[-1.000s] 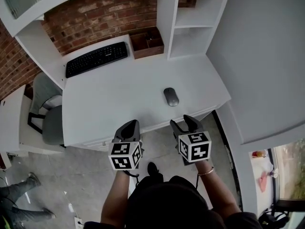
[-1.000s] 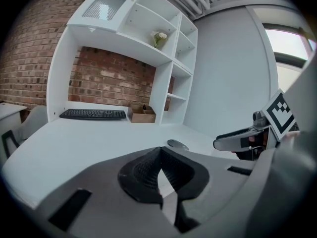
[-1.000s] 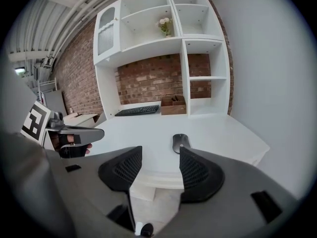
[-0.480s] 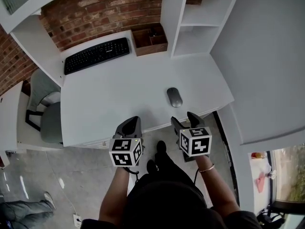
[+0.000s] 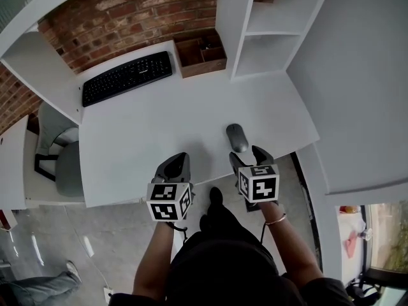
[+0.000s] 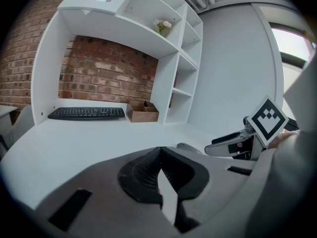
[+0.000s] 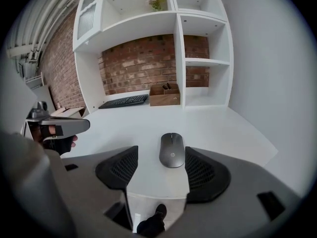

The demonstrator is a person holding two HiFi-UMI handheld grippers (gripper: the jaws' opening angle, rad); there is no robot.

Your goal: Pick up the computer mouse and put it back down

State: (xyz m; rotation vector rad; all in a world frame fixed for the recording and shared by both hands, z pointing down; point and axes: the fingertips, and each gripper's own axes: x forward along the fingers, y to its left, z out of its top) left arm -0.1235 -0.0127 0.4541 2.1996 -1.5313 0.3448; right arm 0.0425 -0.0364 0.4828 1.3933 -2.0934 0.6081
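While the mouse lies flat on the white desk, near the front edge and right of centre, its long axis runs from that edge towards the back wall. The wheel end points away from the person and the logo end faces them.

The right gripper sits just behind the mouse, angled down at it. Its jaws are opening and stand wide, with the near end of the mouse at their mouth and neither pad touching it.

The left gripper hovers over the front edge of the desk, left of the mouse and apart from it. Its jaws are pressed together with nothing between them.

Further back, a black keyboard rests at the left rear of the desk. A brown wooden box stands beside it, against the brick wall.
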